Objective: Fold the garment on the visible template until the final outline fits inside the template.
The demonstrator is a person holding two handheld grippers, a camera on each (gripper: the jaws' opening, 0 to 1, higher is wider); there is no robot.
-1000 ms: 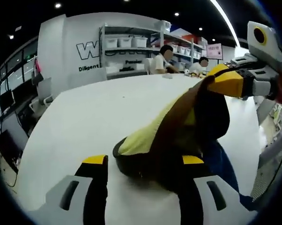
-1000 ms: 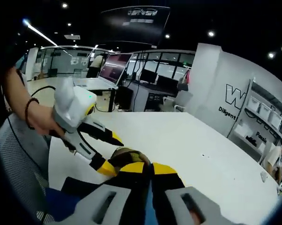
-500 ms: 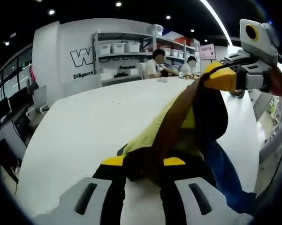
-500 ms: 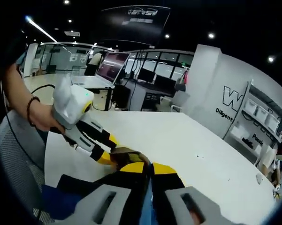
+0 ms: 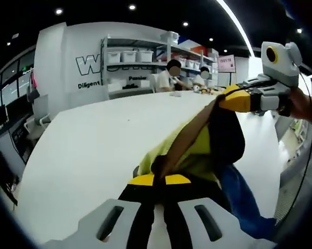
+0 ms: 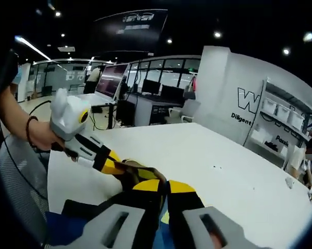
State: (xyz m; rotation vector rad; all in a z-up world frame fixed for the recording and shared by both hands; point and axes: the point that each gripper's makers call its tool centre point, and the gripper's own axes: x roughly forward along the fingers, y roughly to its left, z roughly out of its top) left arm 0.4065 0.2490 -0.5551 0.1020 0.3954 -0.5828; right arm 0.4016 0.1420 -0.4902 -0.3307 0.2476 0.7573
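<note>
Jaws of the left gripper [image 5: 159,180] are pressed together on a fold of the garment [image 5: 197,150], whose yellow, brown and black cloth is stretched taut from there toward 1 o'clock. At that upper end the right gripper [image 5: 238,97] is seen, its yellow tips closed on the cloth and a hand [image 5: 306,106] behind it. In the right gripper view the same gripper's jaws meet at 6 o'clock, and the cloth pinched between them is mostly hidden by the jaws themselves. From 9 o'clock the left gripper enters, clamped on the bunched garment. A blue sheet [image 5: 244,194] is seen beneath the garment on the white table [image 5: 93,140], cut off at the edge; whether it is the template cannot be told. Shelves [image 5: 132,59] and seated people are visible at 12 o'clock in the left gripper view, while desks with monitors [image 6: 111,80] are seen in the right gripper view.
</note>
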